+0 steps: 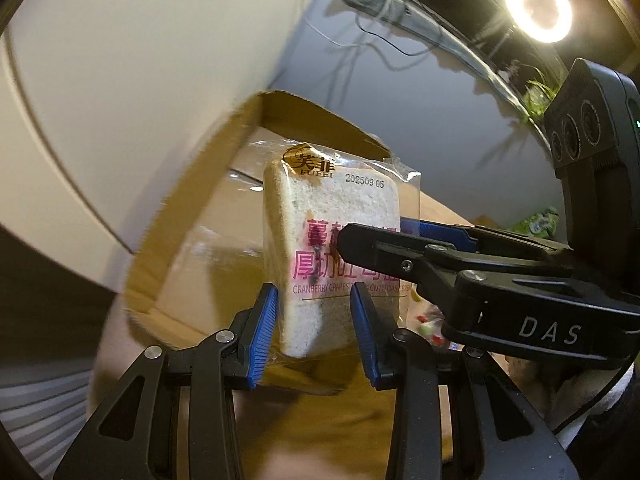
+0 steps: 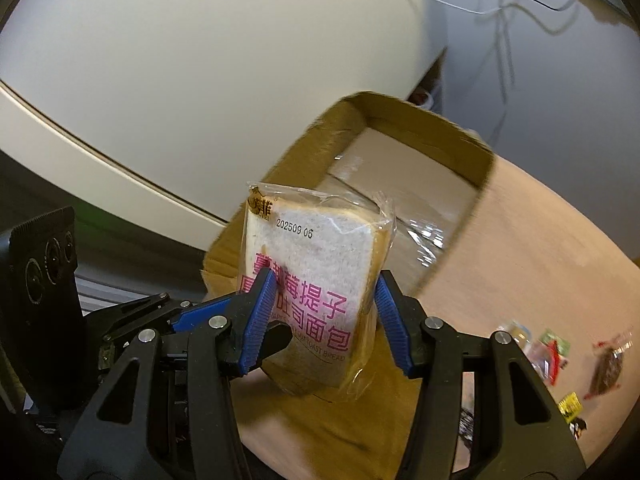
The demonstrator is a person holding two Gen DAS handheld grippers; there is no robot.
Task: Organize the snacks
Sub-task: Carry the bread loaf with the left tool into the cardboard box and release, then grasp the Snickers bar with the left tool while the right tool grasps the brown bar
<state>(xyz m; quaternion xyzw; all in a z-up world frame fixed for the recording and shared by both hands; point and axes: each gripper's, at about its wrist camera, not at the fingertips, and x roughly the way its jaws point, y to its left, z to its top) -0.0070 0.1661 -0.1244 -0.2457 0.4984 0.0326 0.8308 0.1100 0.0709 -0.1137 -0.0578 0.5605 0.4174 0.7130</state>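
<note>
A wrapped slice of toast bread with pink lettering is held upright above the table, in front of an open cardboard box. My left gripper clamps its lower edge between its blue pads. My right gripper clamps the same packet across its sides. The right gripper also shows in the left wrist view, reaching in from the right. The box lies behind the bread, and the part of its inside that shows is empty.
Several small snack packets lie on the tan table at the right, with a dark-filled packet beyond them. A green packet shows behind the right gripper. A white wall and hanging cables stand behind the box. A ring light glows overhead.
</note>
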